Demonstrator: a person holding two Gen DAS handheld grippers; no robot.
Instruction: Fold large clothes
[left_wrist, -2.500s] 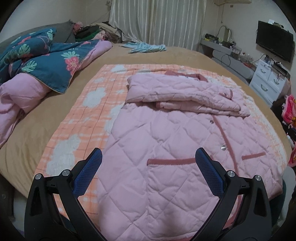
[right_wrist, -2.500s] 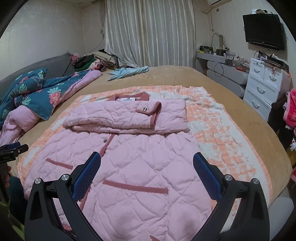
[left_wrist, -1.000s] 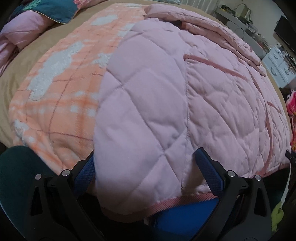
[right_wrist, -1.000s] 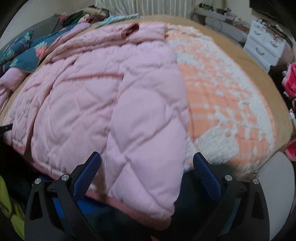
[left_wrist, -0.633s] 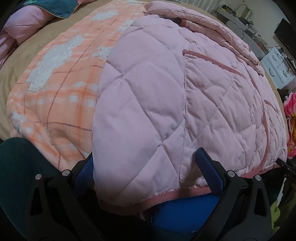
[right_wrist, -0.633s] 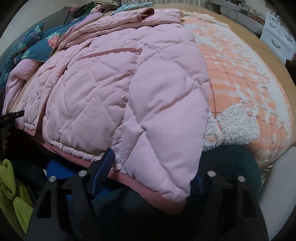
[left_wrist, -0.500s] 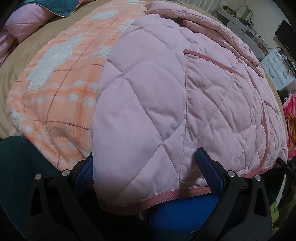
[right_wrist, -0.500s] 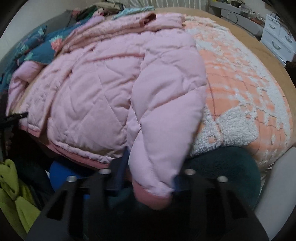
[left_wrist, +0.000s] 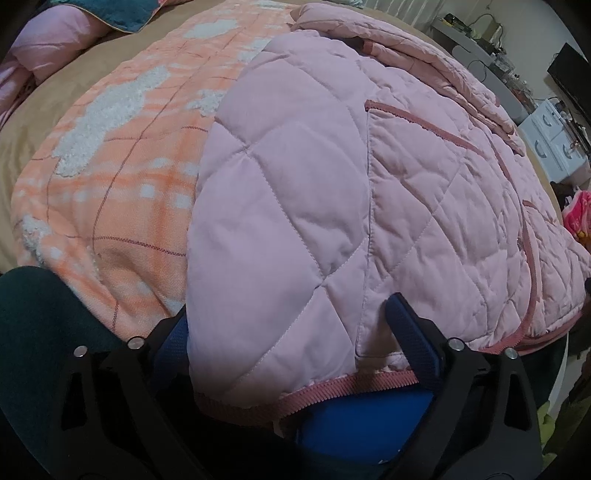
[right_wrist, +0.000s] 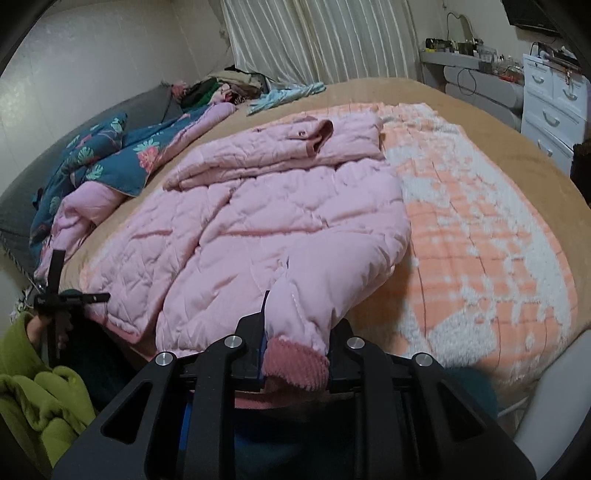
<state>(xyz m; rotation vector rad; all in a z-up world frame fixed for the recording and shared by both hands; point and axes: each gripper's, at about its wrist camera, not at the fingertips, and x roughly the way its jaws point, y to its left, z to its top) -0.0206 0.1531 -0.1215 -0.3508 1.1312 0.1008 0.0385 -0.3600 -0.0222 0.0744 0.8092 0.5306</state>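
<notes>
With its sleeves already folded across the chest, the pink jacket lies on a blanket on the bed, its hem pinched in the right gripper while the left gripper, jaws just narrowing, straddles the other corner unclamped, the bottom fold undone.

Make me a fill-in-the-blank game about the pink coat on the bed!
1. The right tool is shut on the coat's ribbed ____.
2. The left tool has the coat's hem between its open ____.
3. Under the coat lies an orange and white ____.
4. The coat's sleeves are folded across its ____ end.

Missing words: hem; fingers; blanket; collar
</notes>
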